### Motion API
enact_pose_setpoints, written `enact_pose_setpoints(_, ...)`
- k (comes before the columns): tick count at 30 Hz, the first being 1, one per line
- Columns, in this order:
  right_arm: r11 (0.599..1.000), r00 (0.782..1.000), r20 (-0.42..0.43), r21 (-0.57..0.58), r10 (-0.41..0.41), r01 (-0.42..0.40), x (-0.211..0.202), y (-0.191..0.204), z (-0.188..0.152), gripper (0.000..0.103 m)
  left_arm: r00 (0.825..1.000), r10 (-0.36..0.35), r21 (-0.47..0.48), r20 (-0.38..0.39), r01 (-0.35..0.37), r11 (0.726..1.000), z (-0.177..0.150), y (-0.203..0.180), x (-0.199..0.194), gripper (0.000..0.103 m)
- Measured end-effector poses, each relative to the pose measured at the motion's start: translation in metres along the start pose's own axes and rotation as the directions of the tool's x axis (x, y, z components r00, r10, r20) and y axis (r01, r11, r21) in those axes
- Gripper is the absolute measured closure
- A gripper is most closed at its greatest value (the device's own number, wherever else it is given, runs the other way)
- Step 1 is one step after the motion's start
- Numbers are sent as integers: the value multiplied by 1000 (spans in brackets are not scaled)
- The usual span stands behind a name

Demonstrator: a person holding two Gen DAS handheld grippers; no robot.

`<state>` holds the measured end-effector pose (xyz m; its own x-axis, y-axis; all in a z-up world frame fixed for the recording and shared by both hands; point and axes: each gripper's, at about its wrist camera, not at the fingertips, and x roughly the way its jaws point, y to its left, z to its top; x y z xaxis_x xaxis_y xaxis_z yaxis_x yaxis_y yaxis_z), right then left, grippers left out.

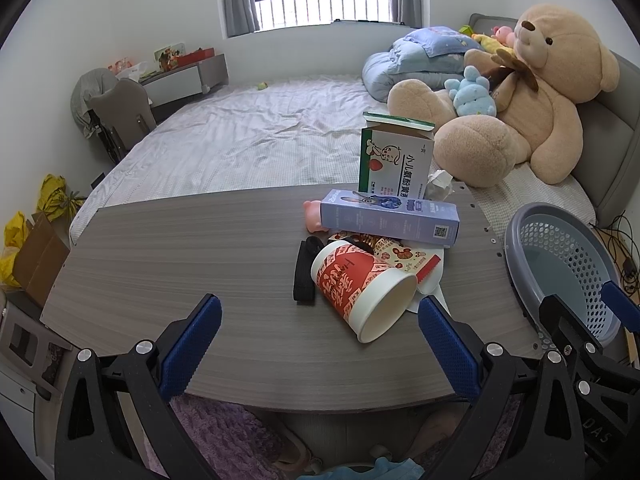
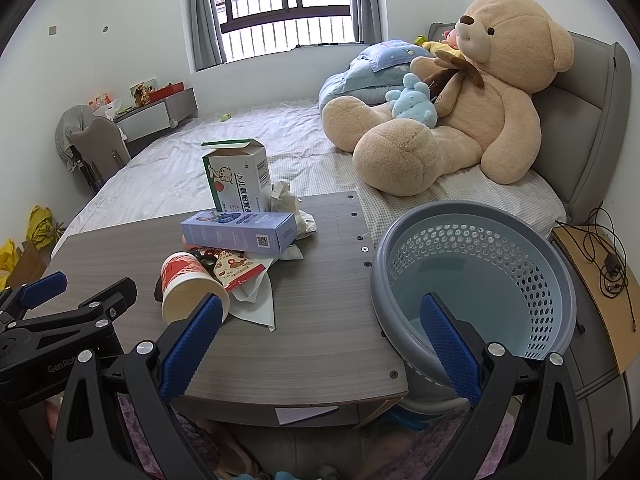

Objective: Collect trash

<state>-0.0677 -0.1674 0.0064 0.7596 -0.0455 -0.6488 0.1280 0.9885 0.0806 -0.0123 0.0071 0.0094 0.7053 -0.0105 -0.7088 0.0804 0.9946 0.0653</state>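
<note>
- Left gripper (image 1: 320, 334): jaws spread wide, holding nothing, textured blue pads over near table edge.
- Right gripper (image 2: 322, 334): jaws wide, released, empty, hovering between table and basket.
- Trash pile centre-right on woodgrain table (image 1: 180, 264): tipped paper cup (image 1: 362, 290), rectangular blue carton (image 1: 390, 218), upright open medicine box (image 1: 394, 160), crumpled tissue (image 2: 288, 200).
- Perforated round plastic basket (image 2: 472, 276) right of table.

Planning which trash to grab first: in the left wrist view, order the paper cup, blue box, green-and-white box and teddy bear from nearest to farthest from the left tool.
1. Paper cup, tipped over, just ahead of the left tool.
2. Blue box, lying flat behind the cup.
3. Green-and-white box, upright at the table's far edge.
4. Teddy bear, on the bed, far right.
</note>
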Motion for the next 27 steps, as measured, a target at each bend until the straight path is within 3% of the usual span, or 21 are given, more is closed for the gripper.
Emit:
enact_pose_setpoints(19,1000,1000,0,4,6,-6,-1,-1,1,8,1000,4,-9,-10,-4,1000,-1,2,2,6)
enact_pose_setpoints(27,999,999,-42,18,29,-29,24,0,-4,8,998,42,-40,-51,-44,998,-6,24,23,6)
